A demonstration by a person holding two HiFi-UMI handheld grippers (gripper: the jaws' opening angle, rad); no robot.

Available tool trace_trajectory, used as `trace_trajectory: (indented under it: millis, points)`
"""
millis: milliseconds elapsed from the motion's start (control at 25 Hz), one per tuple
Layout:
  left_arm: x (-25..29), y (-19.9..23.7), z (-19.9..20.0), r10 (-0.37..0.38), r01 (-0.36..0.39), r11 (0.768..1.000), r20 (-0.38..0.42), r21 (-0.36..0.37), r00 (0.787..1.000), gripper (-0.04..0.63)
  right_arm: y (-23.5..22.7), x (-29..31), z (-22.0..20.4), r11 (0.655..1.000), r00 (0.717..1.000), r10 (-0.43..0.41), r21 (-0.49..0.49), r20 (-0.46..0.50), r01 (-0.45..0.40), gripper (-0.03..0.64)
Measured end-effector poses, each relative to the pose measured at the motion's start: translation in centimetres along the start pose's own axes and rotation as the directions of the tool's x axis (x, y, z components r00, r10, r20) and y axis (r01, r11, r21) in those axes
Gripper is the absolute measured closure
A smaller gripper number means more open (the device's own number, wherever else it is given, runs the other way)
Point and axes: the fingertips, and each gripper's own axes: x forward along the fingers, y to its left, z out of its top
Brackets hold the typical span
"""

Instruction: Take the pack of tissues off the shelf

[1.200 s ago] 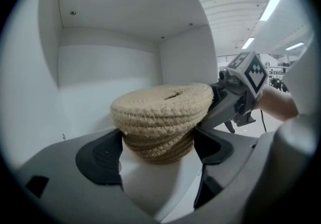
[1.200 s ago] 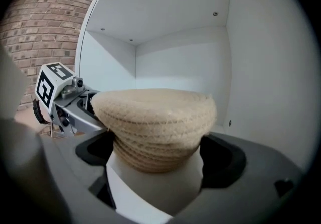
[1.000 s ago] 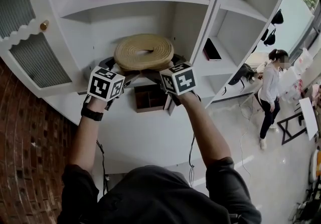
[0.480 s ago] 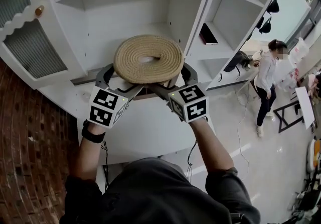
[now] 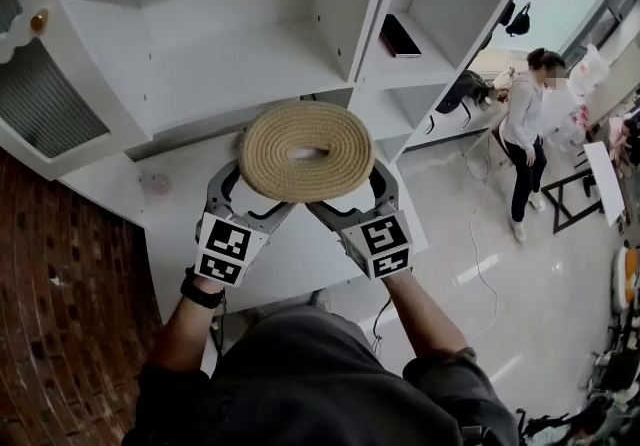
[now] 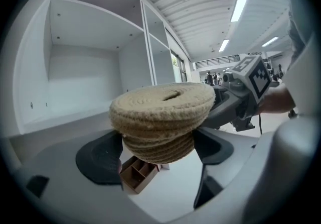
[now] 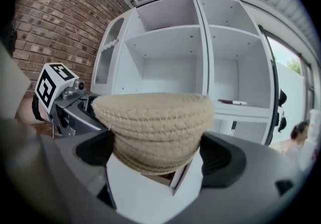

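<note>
White shelving (image 5: 250, 54), arms (image 5: 180, 326) outstretched, left gripper (image 5: 242, 200), right gripper (image 5: 352, 200) gripping woven basket (image 5: 305, 150)

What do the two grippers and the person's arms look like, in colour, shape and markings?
The left gripper and the right gripper each have dark grey curved jaws and a white cube with black square markers. The person wears a dark top with sleeves that end near the elbows, and a black band on the left wrist.
</note>
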Motion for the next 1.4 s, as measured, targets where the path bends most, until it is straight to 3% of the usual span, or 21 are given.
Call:
trace_trajectory:
  millis: [680, 1400]
  points:
    - [12.1, -6.6, -16.3, -0.179, 0.173, 0.984, -0.142, -0.051, 0.974, 0.152, -3.8, 2.7, -21.0, 0.983, 0.987, -0.067, 0.157, -0.149, 0.090, 0.077]
    - [18.7, -8.3, -26.2, -0.259, 0.240, 0.965, -0.233, -0.106, 0.937, 0.152, -5.1, 6.4, -32.6, 0.962, 0.969, -0.050, 0.248, -0.240, 0.111, 0.078]
